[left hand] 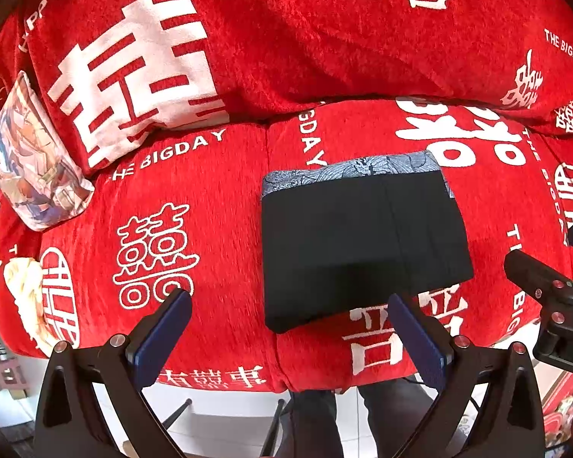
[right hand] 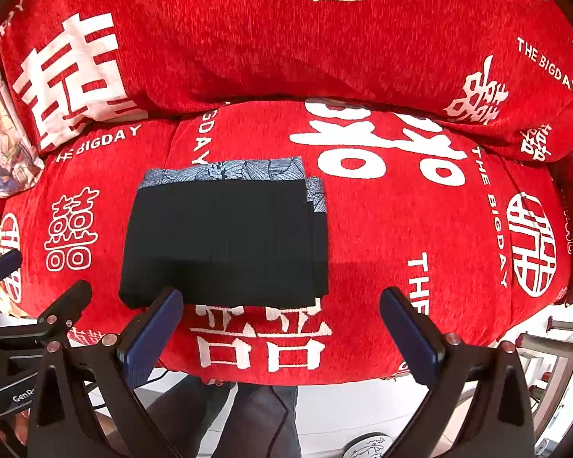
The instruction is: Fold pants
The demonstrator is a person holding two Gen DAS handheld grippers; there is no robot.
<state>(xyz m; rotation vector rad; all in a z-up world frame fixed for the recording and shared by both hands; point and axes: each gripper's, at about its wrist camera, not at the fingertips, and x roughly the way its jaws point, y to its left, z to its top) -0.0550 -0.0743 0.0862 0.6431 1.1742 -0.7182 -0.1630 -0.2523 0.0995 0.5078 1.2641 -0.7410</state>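
now folded pants lie beyond both spread tools.

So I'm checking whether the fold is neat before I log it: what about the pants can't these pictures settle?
- Underside and inner layers of the black pants: hidden in both views by the top layer.
- Creases on top: too dark to read in either view.
- Patterned blue-grey strip: only an edge shows, the rest is covered by the black layer.
- Left tool and right tool: open, touching nothing.

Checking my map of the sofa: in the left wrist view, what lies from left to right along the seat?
Printed cushion → double-happiness outline print → folded black pants → the other hand's tongs.
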